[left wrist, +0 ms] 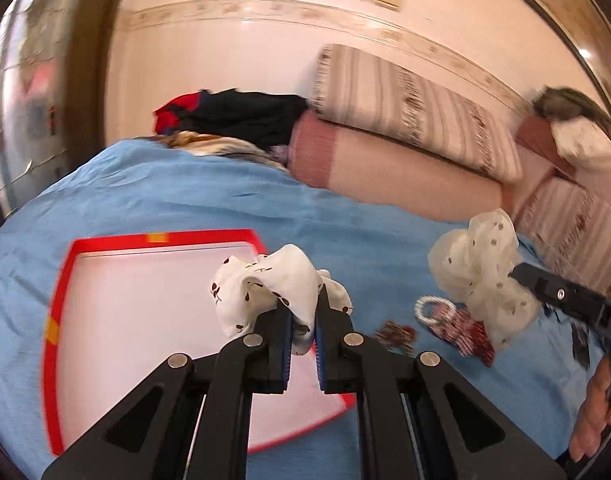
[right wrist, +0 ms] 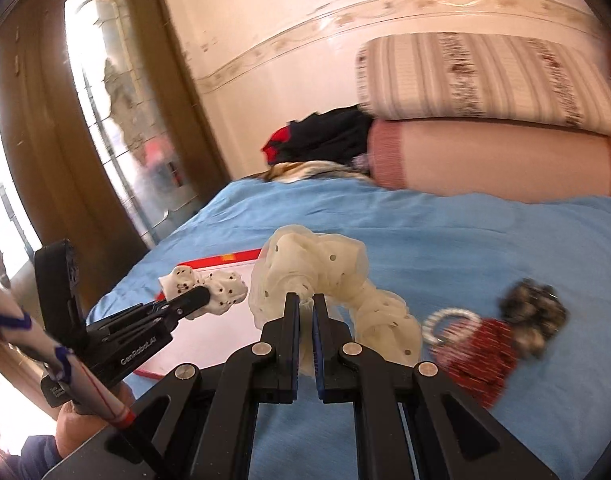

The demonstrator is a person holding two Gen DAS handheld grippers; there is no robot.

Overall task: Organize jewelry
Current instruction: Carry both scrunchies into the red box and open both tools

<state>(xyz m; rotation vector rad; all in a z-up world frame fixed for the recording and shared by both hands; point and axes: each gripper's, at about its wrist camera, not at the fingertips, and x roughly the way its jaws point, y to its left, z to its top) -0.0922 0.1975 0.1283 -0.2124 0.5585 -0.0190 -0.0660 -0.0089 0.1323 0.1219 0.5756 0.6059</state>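
Observation:
My left gripper (left wrist: 302, 302) is shut on a white scrunchie with a dark cherry print (left wrist: 265, 280), held above a red-rimmed white tray (left wrist: 145, 304) on the blue bedspread. In the right wrist view that scrunchie (right wrist: 221, 286) hangs over the tray (right wrist: 225, 258). My right gripper (right wrist: 306, 299) is shut on a cream sheer scrunchie with dots (right wrist: 317, 272), lifted off the bed; from the left it shows at right (left wrist: 481, 264). A white beaded ring (right wrist: 445, 322), a red scrunchie (right wrist: 485, 356) and a dark mottled scrunchie (right wrist: 533, 320) lie on the bedspread to the right.
Striped and pink pillows (right wrist: 485, 120) are stacked at the head of the bed, with dark and red clothes (right wrist: 325, 136) beside them. A wooden door with glass (right wrist: 105, 120) stands left. A person's hand (left wrist: 597, 408) holds the right gripper's handle.

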